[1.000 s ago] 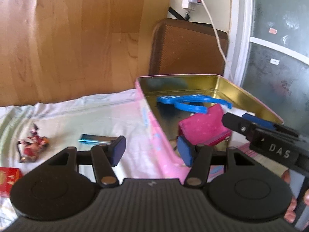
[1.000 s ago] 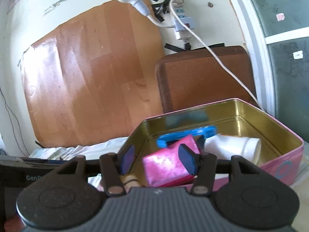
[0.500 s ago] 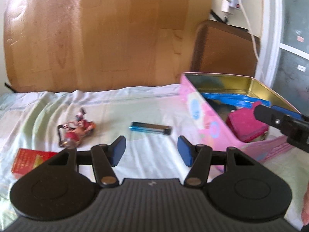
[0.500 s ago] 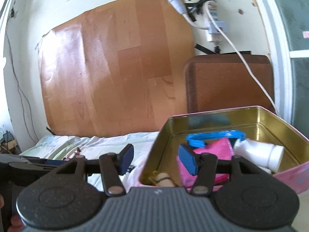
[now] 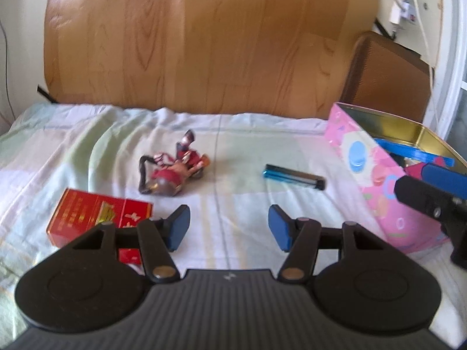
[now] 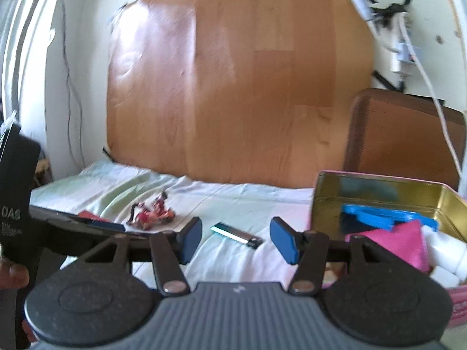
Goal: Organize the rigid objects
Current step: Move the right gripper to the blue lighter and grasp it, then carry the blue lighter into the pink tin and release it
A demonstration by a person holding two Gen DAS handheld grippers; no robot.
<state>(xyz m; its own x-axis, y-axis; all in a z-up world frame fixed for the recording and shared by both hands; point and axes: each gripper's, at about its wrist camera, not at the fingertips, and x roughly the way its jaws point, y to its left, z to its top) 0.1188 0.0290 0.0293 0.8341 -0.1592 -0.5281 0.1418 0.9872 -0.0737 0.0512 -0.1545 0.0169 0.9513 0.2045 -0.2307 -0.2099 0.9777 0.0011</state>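
Observation:
A pink tin box (image 5: 370,172) with a gold inside (image 6: 379,195) stands at the right on the sheet; it holds a blue plastic piece (image 6: 385,214), a pink box (image 6: 400,242) and a white bottle (image 6: 443,250). On the sheet lie a blue lighter (image 5: 293,177) (image 6: 236,234), a red toy figure (image 5: 172,172) (image 6: 151,214) and a red carton (image 5: 96,214). My left gripper (image 5: 229,230) is open and empty, above the sheet near the carton. My right gripper (image 6: 235,240) is open and empty, just in front of the lighter.
A wooden headboard (image 5: 204,43) stands behind the bed. A brown chair back (image 6: 405,131) is behind the tin. A white cable (image 6: 432,93) hangs from a wall socket at the right. The right gripper's finger (image 5: 432,195) reaches across the tin's near corner.
Both grippers have swung left, away from the tin and over the open sheet. The lighter, toy and carton have come into fuller view. Both stay open and empty.

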